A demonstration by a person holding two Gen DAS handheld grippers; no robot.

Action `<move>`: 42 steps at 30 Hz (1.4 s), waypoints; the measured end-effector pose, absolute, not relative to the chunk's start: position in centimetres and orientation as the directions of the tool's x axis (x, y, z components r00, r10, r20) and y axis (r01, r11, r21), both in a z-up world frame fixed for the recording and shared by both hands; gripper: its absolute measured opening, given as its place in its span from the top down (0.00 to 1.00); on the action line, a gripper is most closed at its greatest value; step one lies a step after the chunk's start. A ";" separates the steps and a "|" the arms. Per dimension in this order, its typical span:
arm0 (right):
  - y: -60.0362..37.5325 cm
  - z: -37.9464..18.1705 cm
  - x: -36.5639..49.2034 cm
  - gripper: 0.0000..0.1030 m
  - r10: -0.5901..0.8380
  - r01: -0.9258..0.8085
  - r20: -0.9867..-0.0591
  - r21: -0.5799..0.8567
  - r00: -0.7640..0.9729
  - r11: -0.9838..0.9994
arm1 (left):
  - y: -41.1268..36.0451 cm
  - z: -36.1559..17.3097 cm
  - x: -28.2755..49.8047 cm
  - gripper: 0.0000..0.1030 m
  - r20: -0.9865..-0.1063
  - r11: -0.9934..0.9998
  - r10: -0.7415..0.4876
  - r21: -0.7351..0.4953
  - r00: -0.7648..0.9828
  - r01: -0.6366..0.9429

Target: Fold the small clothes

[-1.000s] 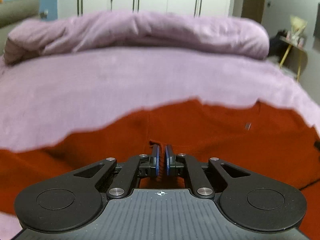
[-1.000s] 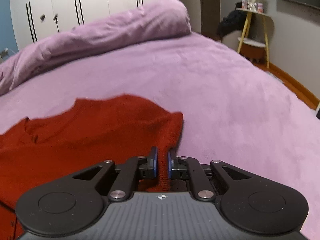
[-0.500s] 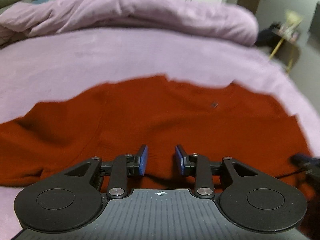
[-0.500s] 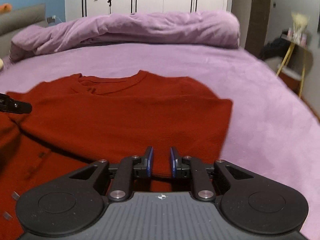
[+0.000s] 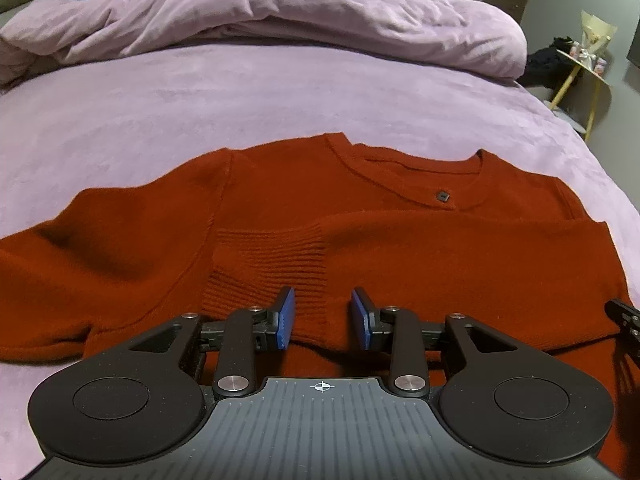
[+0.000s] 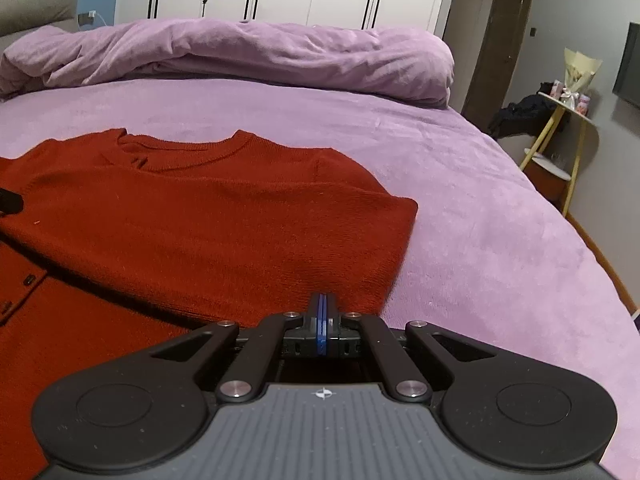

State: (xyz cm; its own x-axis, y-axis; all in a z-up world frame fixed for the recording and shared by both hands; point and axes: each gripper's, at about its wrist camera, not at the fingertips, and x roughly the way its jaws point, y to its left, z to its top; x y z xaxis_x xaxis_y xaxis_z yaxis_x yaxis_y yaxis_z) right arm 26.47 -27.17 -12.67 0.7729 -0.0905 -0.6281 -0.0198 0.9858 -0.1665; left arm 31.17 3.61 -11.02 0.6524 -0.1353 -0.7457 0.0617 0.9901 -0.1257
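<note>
A small rust-red knit cardigan (image 5: 280,208) lies flat on the purple bed, collar away from me. Its right sleeve is folded across the chest, and the ribbed cuff (image 5: 272,264) lies just ahead of my left gripper (image 5: 323,316), which is open and empty above it. In the right wrist view the cardigan (image 6: 224,208) shows the folded right side. My right gripper (image 6: 323,312) is shut with its pads together, empty, at the near edge of the folded sleeve. The tip of the right gripper (image 5: 624,320) shows at the left view's right edge.
The purple bedspread (image 5: 280,92) spreads around the cardigan. A bunched purple duvet (image 6: 240,56) lies along the far side. A yellow-legged side table (image 6: 568,120) with small items stands beyond the bed's right edge. White wardrobes stand behind.
Both grippers let go of the cardigan after laying the right sleeve across the chest. The left jaws opened wider. The right jaws opened, then closed empty. Both pulled back toward me.
</note>
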 end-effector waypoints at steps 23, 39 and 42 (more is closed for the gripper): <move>-23.1 -8.3 18.5 0.57 0.162 0.052 -0.694 0.277 0.701 0.960 | 36.9 -12.2 15.9 0.49 -0.675 0.550 0.134 -0.558 0.726 -0.621; -25.1 -9.2 18.8 0.57 0.355 0.100 -0.622 0.575 0.698 0.812 | 43.3 -15.5 17.9 0.91 -0.563 0.242 0.154 -0.776 0.812 -0.583; -25.8 -9.5 18.6 0.57 0.400 0.109 -0.596 0.638 0.696 0.762 | 40.2 -11.8 19.6 0.91 -0.521 0.437 0.153 -0.726 0.839 -0.531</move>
